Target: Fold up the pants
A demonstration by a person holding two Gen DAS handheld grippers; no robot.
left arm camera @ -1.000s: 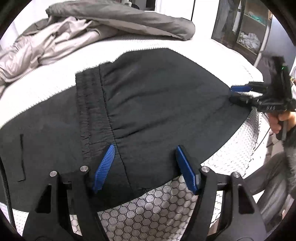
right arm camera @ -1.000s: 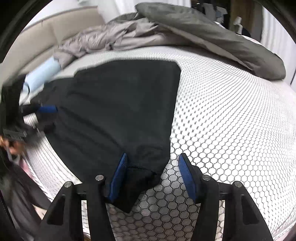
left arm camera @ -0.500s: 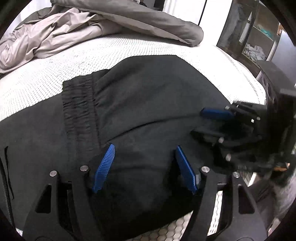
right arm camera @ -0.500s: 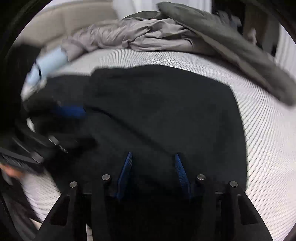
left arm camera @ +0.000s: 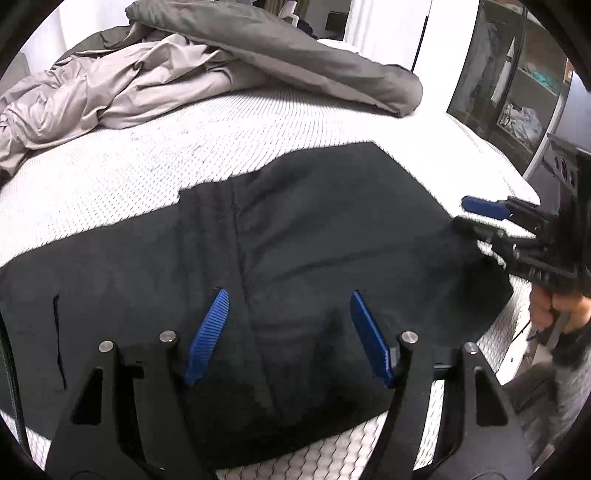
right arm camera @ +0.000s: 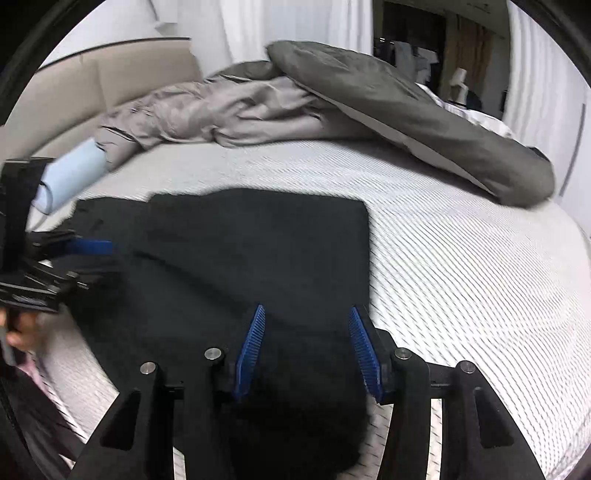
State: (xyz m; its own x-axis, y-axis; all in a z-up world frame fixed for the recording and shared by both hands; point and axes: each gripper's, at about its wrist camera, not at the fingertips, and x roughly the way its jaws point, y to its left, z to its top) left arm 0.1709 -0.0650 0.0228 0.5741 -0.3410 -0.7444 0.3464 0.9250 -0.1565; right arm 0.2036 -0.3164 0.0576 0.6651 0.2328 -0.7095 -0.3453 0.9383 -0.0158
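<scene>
Black pants [left arm camera: 332, 229] soft, limp — we'd pinch hem at 3 o'clock; left gripper [left arm camera: 288, 332], right gripper [right arm camera: 306, 350] fingers apart, unclamped.

Both views are circular fisheye pictures with a black vignette filling the corners; straight lines bow near the rim, and the bed [left arm camera: 155, 177] bulges as a dome. Lighting is even, diffuse and fairly bright, strongest at the upper centre of each frame, where white walls and curtains [right arm camera: 280, 29] wash out. Shadows are soft and slight. The black pants [left arm camera: 314, 236] render as a nearly featureless dark mass, with folds barely legible. The left-wrist view is mostly sharp at centre, softening at right. The right-wrist view shows motion blur: the mattress weave smears into streaks, and the lower left of the frame is indistinct.
</scene>
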